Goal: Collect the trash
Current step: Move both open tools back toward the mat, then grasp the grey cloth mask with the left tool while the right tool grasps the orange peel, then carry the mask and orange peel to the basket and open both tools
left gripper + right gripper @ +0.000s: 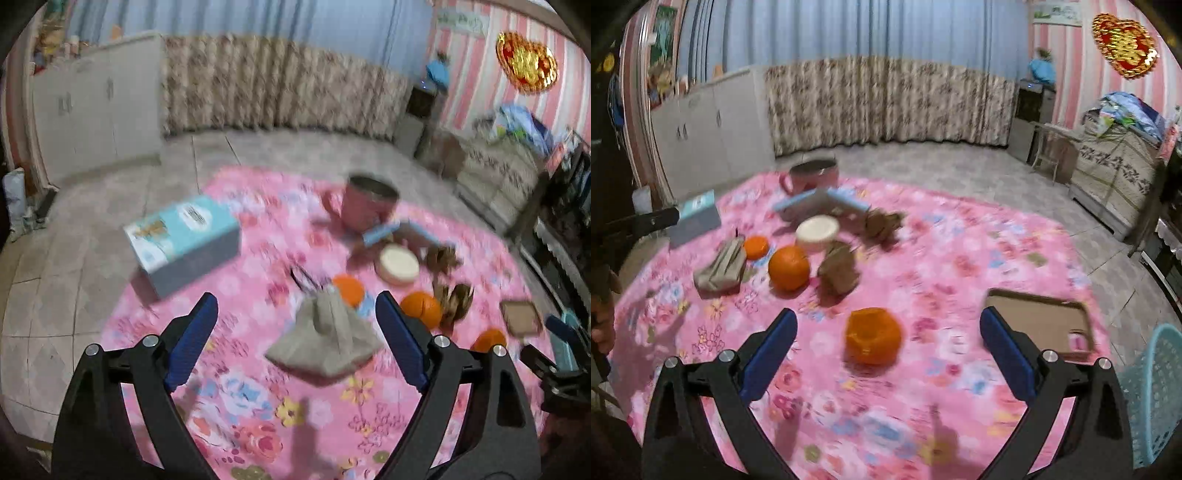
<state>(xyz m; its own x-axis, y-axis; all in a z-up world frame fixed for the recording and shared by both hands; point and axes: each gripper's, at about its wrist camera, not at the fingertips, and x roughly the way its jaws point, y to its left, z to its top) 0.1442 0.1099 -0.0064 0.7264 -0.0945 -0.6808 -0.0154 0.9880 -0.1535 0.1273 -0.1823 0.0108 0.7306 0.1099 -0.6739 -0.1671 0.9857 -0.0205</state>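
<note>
On the pink floral tablecloth [258, 369] lies a crumpled grey-brown paper bag [327, 336], just ahead of my open, empty left gripper [295, 321]; it also shows in the right wrist view [720, 271]. My right gripper [888, 334] is open and empty, with a hollow orange peel [873, 336] lying between its fingers. Crumpled brown paper scraps [838, 273] [882, 225] and whole oranges [788, 267] [755, 247] lie further back. A turquoise mesh basket [1156, 391] stands at the table's right edge.
A blue tissue box [183, 243], a pink mug [369, 203], a white round lid [397, 264], an open blue box [820, 203] and a flat cardboard tray [1039, 323] sit on the table. Tiled floor, white cabinets and curtains lie beyond.
</note>
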